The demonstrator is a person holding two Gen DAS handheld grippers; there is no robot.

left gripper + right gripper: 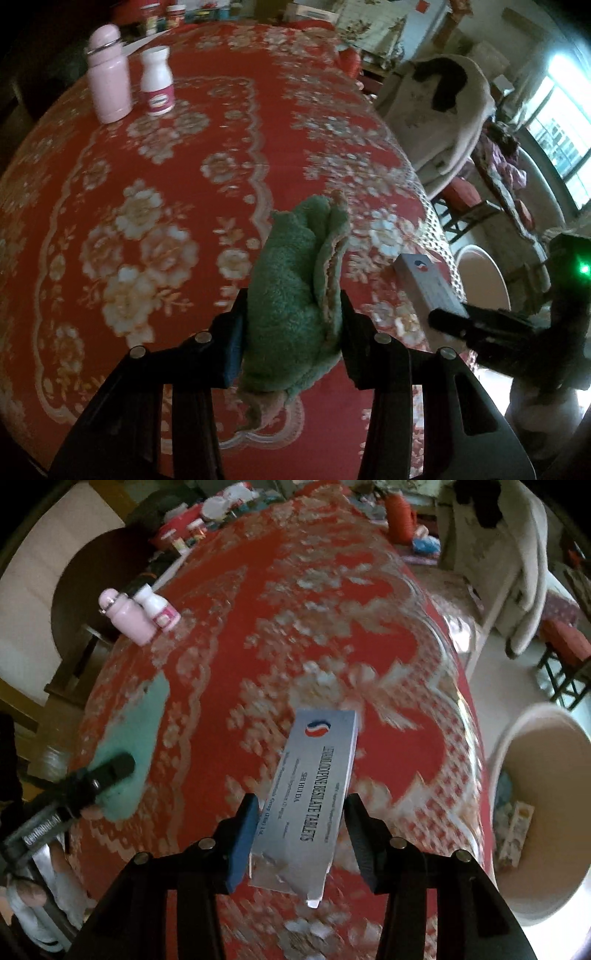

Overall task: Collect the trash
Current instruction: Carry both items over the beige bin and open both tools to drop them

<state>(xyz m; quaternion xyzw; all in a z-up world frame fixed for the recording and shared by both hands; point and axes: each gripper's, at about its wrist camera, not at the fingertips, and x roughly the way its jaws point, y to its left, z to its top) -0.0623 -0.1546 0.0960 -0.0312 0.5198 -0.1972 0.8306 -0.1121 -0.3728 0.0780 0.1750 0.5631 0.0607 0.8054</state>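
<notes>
My left gripper [292,312] is shut on a crumpled green cloth [295,280], held just above the red floral tablecloth [166,206]. In the right wrist view that cloth [142,720] shows at the left with the left gripper [112,767] clamped on it. My right gripper [303,806] is shut on a long silver tablet box [314,786], lifted over the table near its right edge. The same box [424,284] and the right gripper [448,321] appear at the right of the left wrist view. A beige bin [554,882] stands on the floor right of the table, with some packaging inside.
A pink bottle [109,77] and a white pill bottle [158,83] stand together at the table's far left. Jars and boxes crowd the far end [192,528]. A chair draped with a white garment [443,110] and a red stool [565,646] stand beyond the right edge.
</notes>
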